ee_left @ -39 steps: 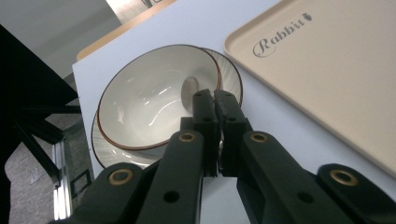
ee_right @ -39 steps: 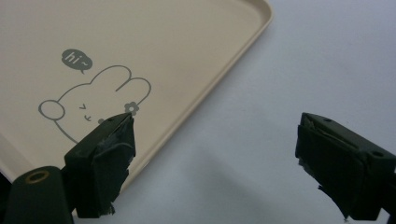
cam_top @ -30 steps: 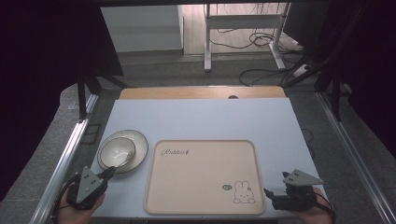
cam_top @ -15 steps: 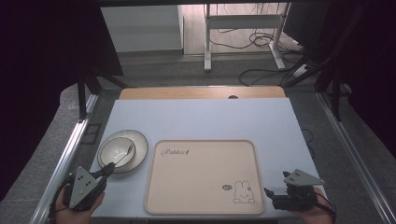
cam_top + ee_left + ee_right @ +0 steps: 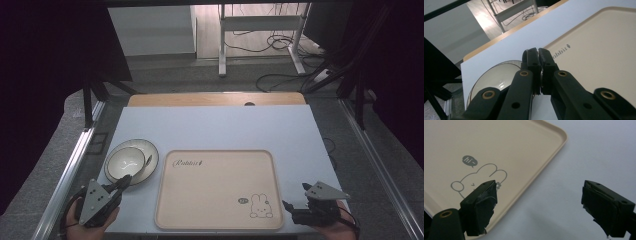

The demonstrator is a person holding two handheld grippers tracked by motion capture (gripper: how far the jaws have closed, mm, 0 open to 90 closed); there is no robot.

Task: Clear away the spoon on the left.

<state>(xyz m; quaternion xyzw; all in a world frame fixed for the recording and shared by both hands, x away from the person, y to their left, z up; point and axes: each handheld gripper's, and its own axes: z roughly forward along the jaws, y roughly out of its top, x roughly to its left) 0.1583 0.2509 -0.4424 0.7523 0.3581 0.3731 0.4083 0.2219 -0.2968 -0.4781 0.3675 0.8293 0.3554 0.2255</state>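
Observation:
A white bowl (image 5: 126, 161) sits on a pale plate (image 5: 150, 150) at the table's left, beside a beige tray (image 5: 215, 170) printed with a rabbit. My left gripper (image 5: 124, 180) is at the plate's near rim. Its jaws are shut, with nothing between them. In the left gripper view the left gripper (image 5: 539, 53) points over the plate (image 5: 494, 78) and the tray's corner (image 5: 599, 50). My right gripper (image 5: 286, 206) rests at the tray's near right corner. In the right gripper view the right gripper (image 5: 541, 202) stands open, one jaw over the tray (image 5: 499, 142) and the other over the table.
The pale blue table top (image 5: 215, 125) ends in a wooden strip (image 5: 215, 99) at the far side. Metal rails run along both sides. Beyond the table are a desk frame (image 5: 260, 30) and floor cables (image 5: 280, 75).
My left gripper has lifted a little and shifted slightly by the plate's near rim, still shut. The right gripper, tray, bowl and plate have not moved.

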